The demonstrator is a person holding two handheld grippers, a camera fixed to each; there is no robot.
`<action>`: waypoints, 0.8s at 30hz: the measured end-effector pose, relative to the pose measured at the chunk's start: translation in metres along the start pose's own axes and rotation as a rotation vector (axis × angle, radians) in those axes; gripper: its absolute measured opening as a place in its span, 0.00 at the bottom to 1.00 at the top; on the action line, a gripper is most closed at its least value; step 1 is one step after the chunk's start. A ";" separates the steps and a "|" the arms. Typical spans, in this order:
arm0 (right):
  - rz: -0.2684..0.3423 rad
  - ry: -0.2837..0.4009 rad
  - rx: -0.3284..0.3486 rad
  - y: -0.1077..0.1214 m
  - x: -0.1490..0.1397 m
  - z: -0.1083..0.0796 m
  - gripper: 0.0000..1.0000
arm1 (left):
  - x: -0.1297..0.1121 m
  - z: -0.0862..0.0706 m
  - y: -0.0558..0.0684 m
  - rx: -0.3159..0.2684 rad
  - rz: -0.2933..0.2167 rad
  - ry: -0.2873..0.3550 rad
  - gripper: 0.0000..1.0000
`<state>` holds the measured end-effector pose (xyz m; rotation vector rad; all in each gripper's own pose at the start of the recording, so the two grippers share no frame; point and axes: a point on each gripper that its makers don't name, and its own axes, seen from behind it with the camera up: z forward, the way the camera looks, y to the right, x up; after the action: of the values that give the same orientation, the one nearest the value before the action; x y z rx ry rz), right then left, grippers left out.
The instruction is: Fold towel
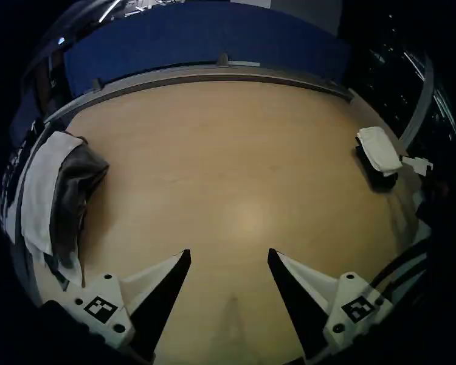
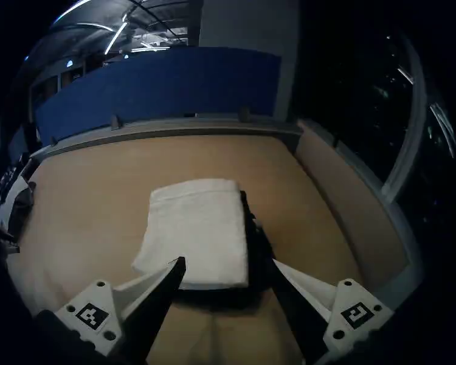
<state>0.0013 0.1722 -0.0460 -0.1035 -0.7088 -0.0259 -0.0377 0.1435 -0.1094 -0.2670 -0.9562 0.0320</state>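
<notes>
A folded white towel (image 2: 197, 231) lies on a dark folded cloth (image 2: 255, 243) on the wooden table, just ahead of my right gripper (image 2: 227, 263). That gripper is open, and its fingertips flank the towel's near edge without pressing it. In the left gripper view the same white towel (image 1: 379, 149) sits far right on the dark cloth (image 1: 380, 176), with the right gripper (image 1: 418, 163) beside it. My left gripper (image 1: 229, 254) hangs open over bare table with nothing between its fingers.
A pile of white and grey-brown towels (image 1: 61, 194) lies at the table's left edge. A blue partition (image 1: 203, 39) with a grey rail runs along the table's far edge. The table top (image 1: 228, 158) is light wood.
</notes>
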 end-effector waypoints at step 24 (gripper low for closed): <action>-0.057 0.036 0.077 -0.030 0.061 0.061 1.00 | -0.005 0.004 -0.011 0.033 -0.039 -0.015 0.94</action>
<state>0.0065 0.1495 0.0427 -0.0090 -0.6761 -0.0549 -0.0445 0.1325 -0.1084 -0.2175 -0.9748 0.0142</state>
